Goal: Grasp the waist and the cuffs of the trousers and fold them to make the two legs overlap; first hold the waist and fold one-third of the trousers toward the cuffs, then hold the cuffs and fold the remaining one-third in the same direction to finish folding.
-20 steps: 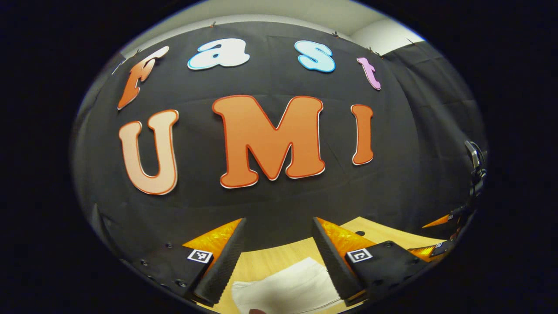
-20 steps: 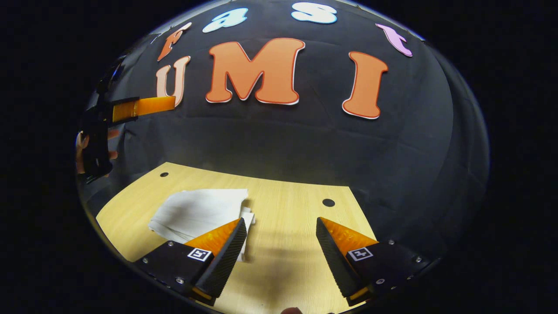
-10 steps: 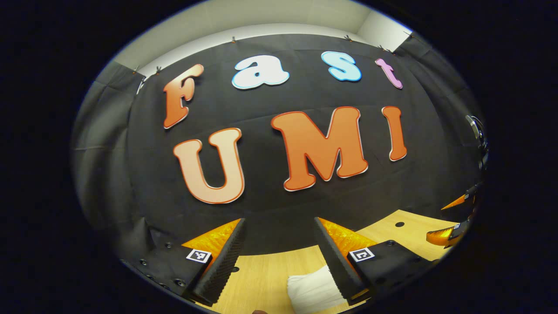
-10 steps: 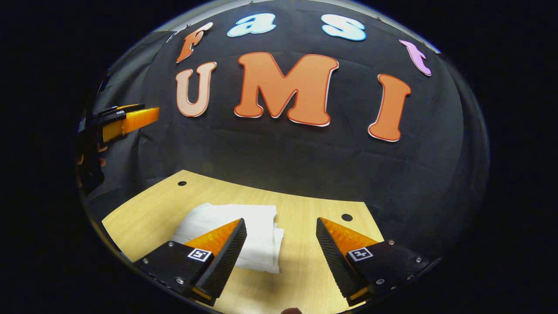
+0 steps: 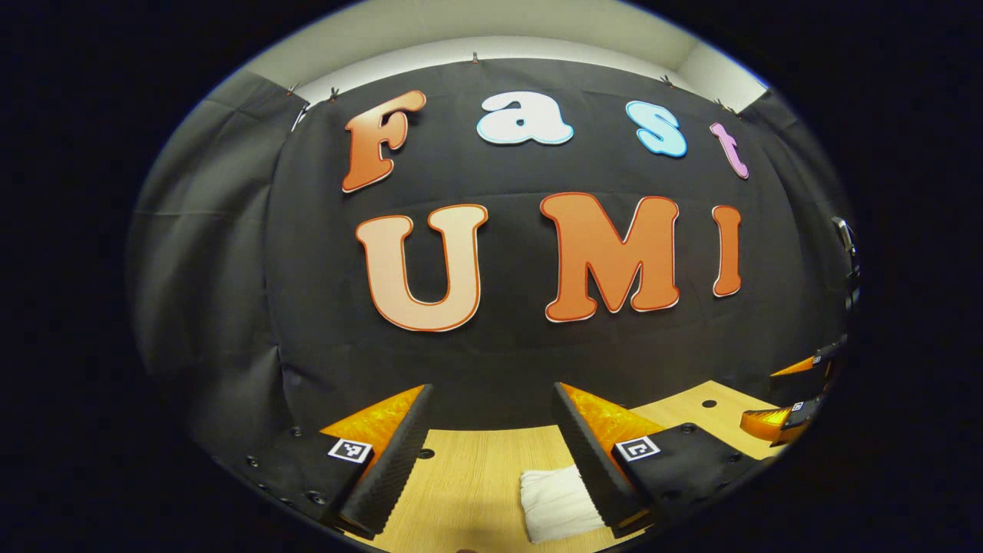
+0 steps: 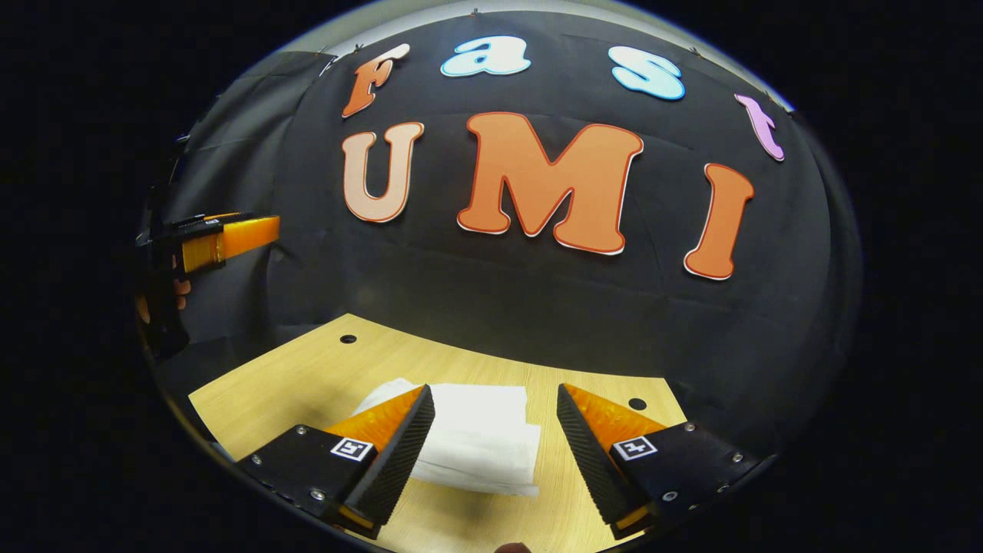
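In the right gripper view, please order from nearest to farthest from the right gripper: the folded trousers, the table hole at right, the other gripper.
1. Folded white trousers, just ahead on the table.
2. Small dark hole, right, farther back.
3. Left gripper, far left, raised.

Left gripper agape above folded trousers on table.

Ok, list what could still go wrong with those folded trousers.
1. The folded trousers lie loose on the table; the stacked layers at their near edge might spring open.
2. Both the left gripper and the right gripper are open just above the bundle, so a careless move could drag it askew.
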The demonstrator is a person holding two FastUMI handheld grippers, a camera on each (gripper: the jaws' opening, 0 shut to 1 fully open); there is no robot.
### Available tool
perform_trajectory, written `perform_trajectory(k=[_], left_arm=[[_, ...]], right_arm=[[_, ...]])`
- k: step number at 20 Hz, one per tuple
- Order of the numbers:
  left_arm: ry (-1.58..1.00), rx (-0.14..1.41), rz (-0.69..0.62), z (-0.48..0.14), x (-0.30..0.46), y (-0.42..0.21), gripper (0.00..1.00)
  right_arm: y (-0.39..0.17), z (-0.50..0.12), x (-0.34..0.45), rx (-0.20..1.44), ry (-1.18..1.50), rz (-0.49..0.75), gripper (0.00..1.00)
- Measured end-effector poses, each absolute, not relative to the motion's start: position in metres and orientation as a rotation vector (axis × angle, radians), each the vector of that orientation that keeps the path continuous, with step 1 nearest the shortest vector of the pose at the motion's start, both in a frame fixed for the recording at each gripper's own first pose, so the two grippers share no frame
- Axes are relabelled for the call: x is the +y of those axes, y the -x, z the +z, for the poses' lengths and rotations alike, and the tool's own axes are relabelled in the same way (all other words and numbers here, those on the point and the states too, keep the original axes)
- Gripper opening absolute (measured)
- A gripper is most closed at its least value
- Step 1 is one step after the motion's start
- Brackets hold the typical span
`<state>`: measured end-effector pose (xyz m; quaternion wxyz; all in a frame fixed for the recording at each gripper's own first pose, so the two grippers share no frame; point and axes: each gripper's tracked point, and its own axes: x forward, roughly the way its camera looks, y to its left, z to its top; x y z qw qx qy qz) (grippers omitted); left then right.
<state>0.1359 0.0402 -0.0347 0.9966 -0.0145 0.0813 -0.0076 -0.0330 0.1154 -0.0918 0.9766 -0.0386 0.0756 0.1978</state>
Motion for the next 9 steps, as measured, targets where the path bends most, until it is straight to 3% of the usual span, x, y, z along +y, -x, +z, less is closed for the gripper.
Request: perform_trajectory(k=[9], left_arm=[[0.085,0.157,-0.016,-0.036,0.052,-0.129,0.99]], right_arm=[[0.041,-0.076,0.121,0.108,0.068,0.388,0.98]])
